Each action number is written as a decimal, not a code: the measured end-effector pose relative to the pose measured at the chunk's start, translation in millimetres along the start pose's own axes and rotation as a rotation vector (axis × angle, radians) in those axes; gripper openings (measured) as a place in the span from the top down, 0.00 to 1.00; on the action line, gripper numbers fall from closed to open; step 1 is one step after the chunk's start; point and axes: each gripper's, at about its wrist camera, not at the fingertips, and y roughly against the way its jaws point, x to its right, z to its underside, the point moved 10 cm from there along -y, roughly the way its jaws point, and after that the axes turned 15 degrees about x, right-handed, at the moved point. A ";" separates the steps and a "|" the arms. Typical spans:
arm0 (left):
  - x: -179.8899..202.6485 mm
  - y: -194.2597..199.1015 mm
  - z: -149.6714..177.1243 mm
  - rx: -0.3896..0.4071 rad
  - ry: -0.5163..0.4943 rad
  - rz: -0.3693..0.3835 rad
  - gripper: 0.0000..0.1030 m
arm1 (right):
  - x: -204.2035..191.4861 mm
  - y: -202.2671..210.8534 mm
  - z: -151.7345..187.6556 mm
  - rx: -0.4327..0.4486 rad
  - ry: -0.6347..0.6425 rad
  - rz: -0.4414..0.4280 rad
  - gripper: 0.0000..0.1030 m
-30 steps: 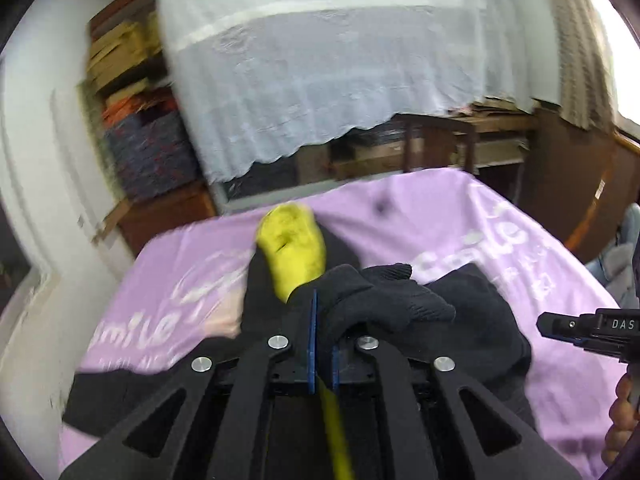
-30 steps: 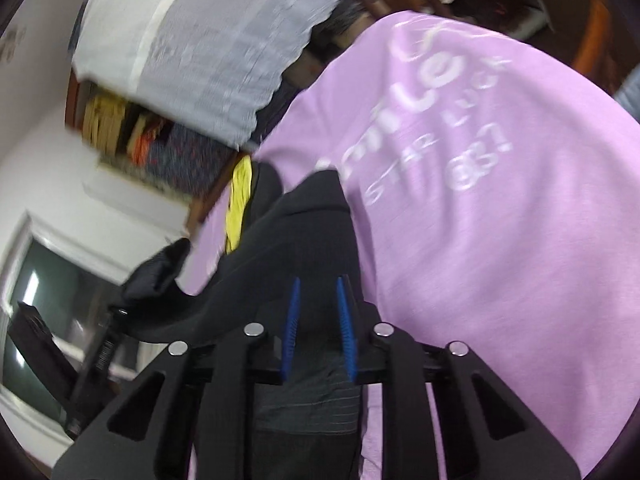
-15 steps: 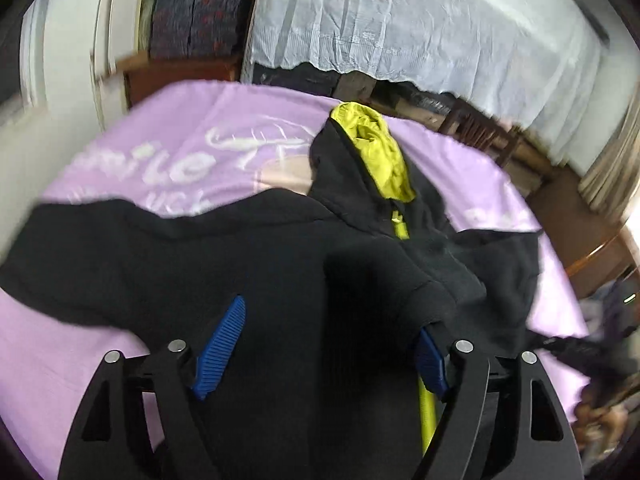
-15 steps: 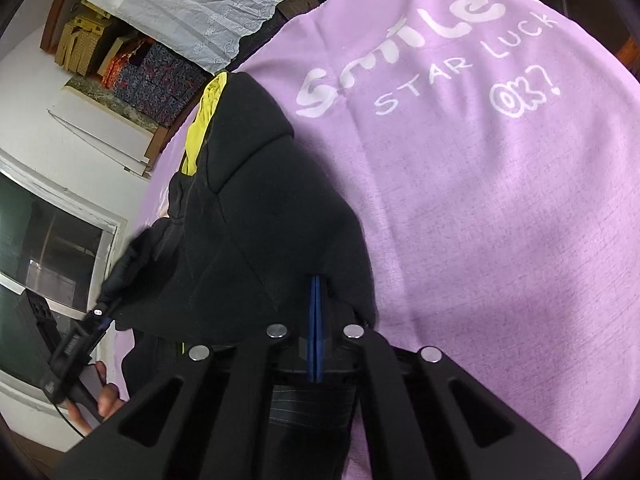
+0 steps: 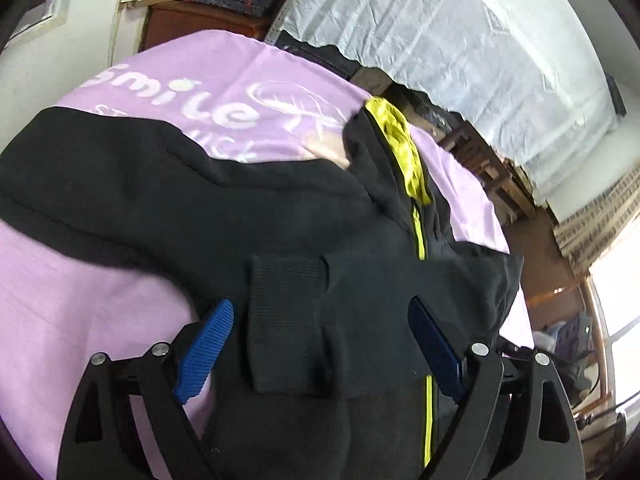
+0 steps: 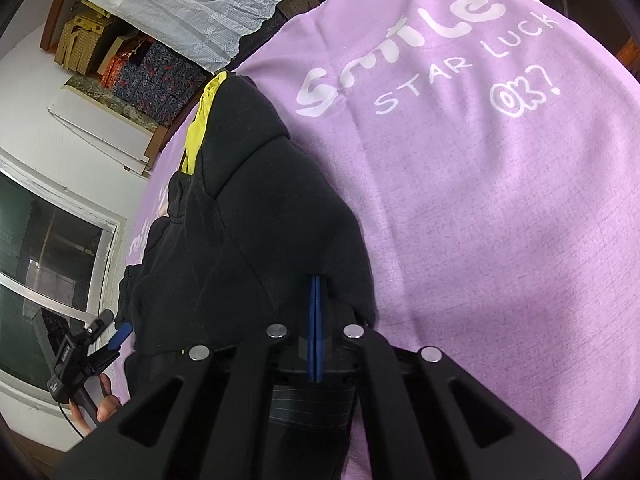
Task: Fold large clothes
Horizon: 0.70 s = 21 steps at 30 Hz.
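Observation:
A black hoodie (image 5: 280,208) with yellow hood lining (image 5: 400,148) and a yellow zip lies on the purple blanket (image 5: 80,280). A sleeve is folded across its chest, and the ribbed cuff (image 5: 286,320) lies between the jaws of my left gripper (image 5: 320,306). Those jaws are opening wide and the blue pads do not touch the cuff. In the right wrist view my right gripper (image 6: 316,280) is shut on the hoodie (image 6: 248,240) at its near right edge, with fabric bunched around the tips. The left gripper (image 6: 116,336) shows at the lower left, held by a hand.
The purple blanket (image 6: 480,200), printed with white lettering, stretches bare to the right of the hoodie. Behind the bed stands furniture under a white lace cloth (image 5: 460,40), beside stacked patterned boxes (image 6: 160,68). A window (image 6: 40,260) is at the left.
My left gripper opened and let go of the sleeve, which now lies across the hoodie, and the gripper swung left and rolled. My right gripper closed on the hoodie's edge and sank slightly.

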 end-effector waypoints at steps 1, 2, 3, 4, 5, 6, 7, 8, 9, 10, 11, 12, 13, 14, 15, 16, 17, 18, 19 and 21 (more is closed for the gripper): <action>-1.9 -4.4 1.8 -0.021 0.007 0.005 0.13 | -0.4 0.0 0.2 0.000 0.002 0.001 1.00; -4.5 -7.4 4.5 -0.036 0.016 0.008 0.13 | 0.5 0.3 0.1 0.001 0.001 0.002 1.00; -5.7 -10.7 7.8 -0.051 0.023 0.011 0.13 | 0.4 0.9 -0.4 0.003 -0.002 0.000 1.00; -7.3 -13.1 10.1 -0.065 0.026 0.012 0.14 | 0.6 2.3 -1.8 0.009 -0.005 -0.004 0.98; -8.1 -13.4 10.9 -0.068 0.021 0.013 0.14 | -1.4 5.4 -4.0 0.023 -0.004 -0.014 0.98; -8.5 -12.5 10.3 -0.067 0.020 0.018 0.14 | -4.8 10.9 -9.0 0.055 0.009 -0.021 0.92; -8.3 -11.9 9.0 -0.064 0.024 0.025 0.14 | -7.6 15.1 -13.4 0.081 0.024 -0.020 0.84; -9.7 -11.4 9.4 -0.063 0.027 0.027 0.16 | -10.4 20.8 -18.7 0.115 0.043 -0.021 0.80; -10.9 -11.7 10.1 -0.065 0.028 0.030 0.19 | -12.1 23.3 -21.3 0.129 0.048 -0.025 0.73; -10.6 -12.1 10.6 -0.067 0.024 0.033 0.27 | -13.3 25.0 -23.0 0.139 0.047 -0.031 0.72; -9.2 -12.3 11.9 -0.073 0.013 0.039 0.44 | -13.2 25.2 -24.0 0.142 0.041 -0.037 0.72; -6.4 -13.1 13.7 -0.084 0.001 0.046 0.51 | -13.1 24.3 -24.3 0.140 0.034 -0.042 0.72; -5.5 -13.6 14.5 -0.085 -0.017 0.036 0.58 | -12.4 23.2 -24.2 0.137 0.032 -0.042 0.72; -5.1 -13.7 15.0 -0.082 -0.033 0.024 0.59 | -11.4 22.4 -24.4 0.137 0.031 -0.039 0.72; -4.5 -13.6 15.4 -0.080 -0.047 0.016 0.59 | -10.9 21.8 -24.5 0.137 0.031 -0.036 0.72; -3.9 -13.7 15.9 -0.079 -0.058 0.012 0.59 | -10.7 21.4 -24.0 0.137 0.030 -0.035 0.72; -2.5 -14.7 16.2 -0.078 -0.074 0.006 0.60 | -10.2 21.1 -24.3 0.138 0.028 -0.036 0.72; -2.4 -15.4 15.9 -0.074 -0.087 -0.003 0.63 | -10.5 20.9 -24.8 0.141 0.027 -0.037 0.72; -1.8 -16.3 14.4 -0.066 -0.111 -0.015 0.77 | -10.8 20.6 -25.3 0.143 0.027 -0.038 0.72; 3.2 -17.7 7.0 -0.049 -0.170 -0.024 0.85 | -14.2 18.6 -28.0 0.154 0.035 -0.051 0.72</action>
